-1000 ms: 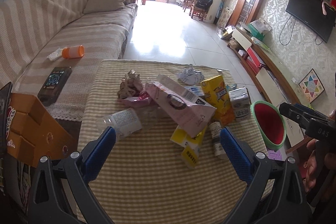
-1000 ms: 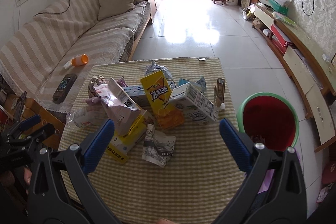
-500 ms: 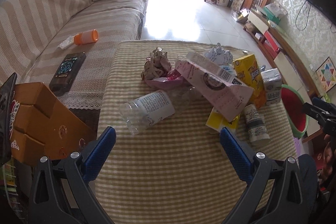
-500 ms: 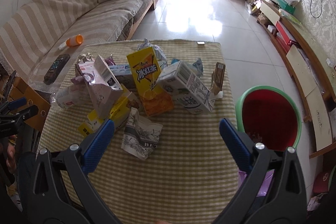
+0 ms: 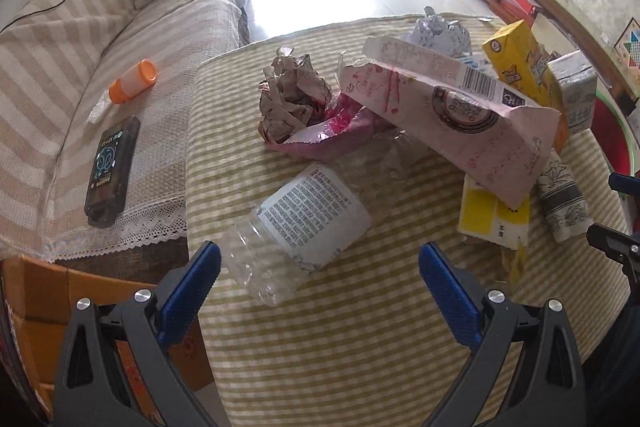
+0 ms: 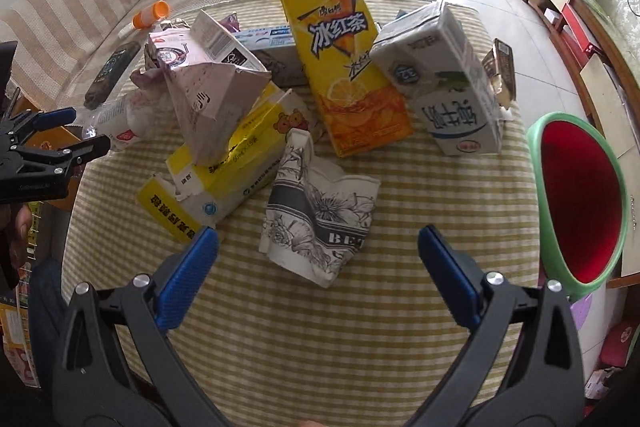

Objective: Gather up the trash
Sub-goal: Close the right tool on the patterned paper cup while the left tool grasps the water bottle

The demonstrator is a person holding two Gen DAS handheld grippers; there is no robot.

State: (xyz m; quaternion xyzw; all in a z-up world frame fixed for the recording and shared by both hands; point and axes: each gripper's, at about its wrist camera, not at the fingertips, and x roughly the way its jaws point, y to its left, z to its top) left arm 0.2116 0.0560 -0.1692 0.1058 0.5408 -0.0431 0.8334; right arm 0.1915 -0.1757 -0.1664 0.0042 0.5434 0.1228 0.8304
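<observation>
Trash lies piled on a checked tablecloth. My left gripper is open, just short of a crushed clear plastic bottle with a white label. Behind the bottle lie a crumpled brown paper and a torn pink carton. My right gripper is open, just short of a crumpled black-and-white paper cup. Beyond the cup stand a yellow tea carton, a white milk carton and a flattened yellow box. A red bin with a green rim stands right of the table.
A striped sofa on the left holds an orange-capped bottle and a black remote. An orange cardboard box stands at the table's left corner. The left gripper shows at the left edge of the right wrist view.
Both grippers have moved down and forward toward the table. The left one has closed in on the plastic bottle, the right one on the paper cup. Both stay open.
</observation>
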